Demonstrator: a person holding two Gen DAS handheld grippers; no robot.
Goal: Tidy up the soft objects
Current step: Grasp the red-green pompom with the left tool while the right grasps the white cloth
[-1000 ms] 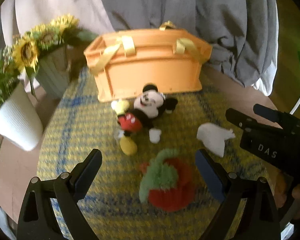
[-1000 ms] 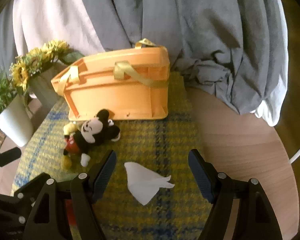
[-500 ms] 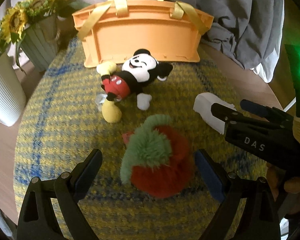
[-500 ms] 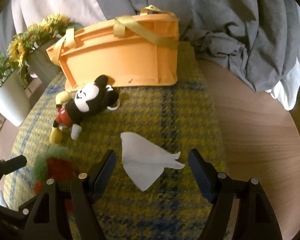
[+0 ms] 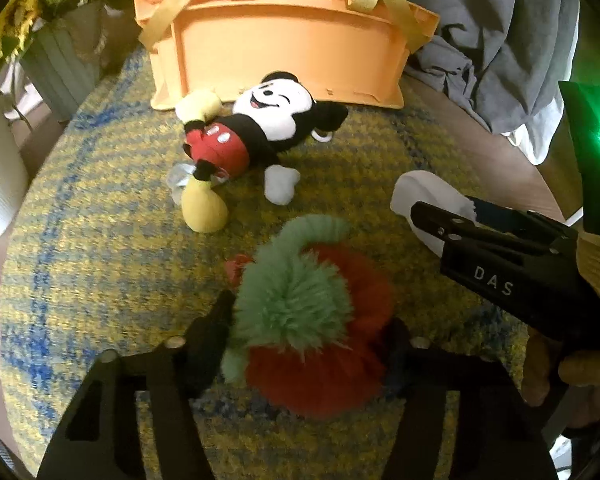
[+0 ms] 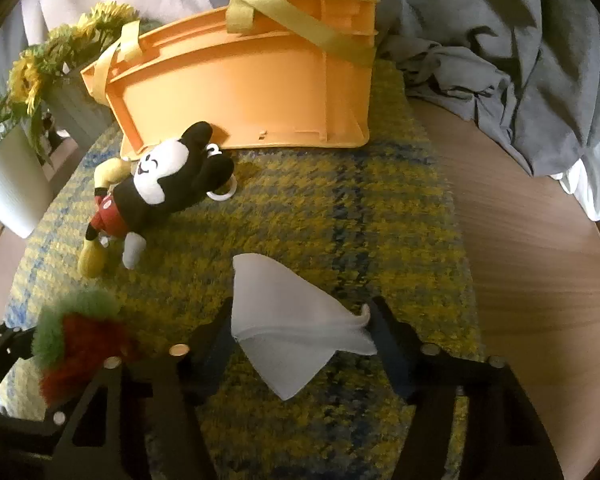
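Left wrist view. My left gripper: jaws have just been closing and now press on both sides of the red and green plush, which rests on the yellow and blue cloth covering the desk. Mouse plush: lying on its back on the cloth, beyond the red and green plush, head just in front of the orange basket. Basket: at the far edge of the cloth, yellow straps over its rim. White tissue: to the right on the cloth, partly hidden behind my right gripper. Flower pots: far left, beside the basket. Grey fabric: heaped behind and to the right.

Right wrist view. My right gripper: jaws have just been closing and now sit against both edges of the white tissue, pinching it where it lies on the cloth. Mouse plush: far left of the tissue, well apart, head touching the basket. Red and green plush: lower left, between the fingers of my left gripper. Bare desk: to the right of the cloth.
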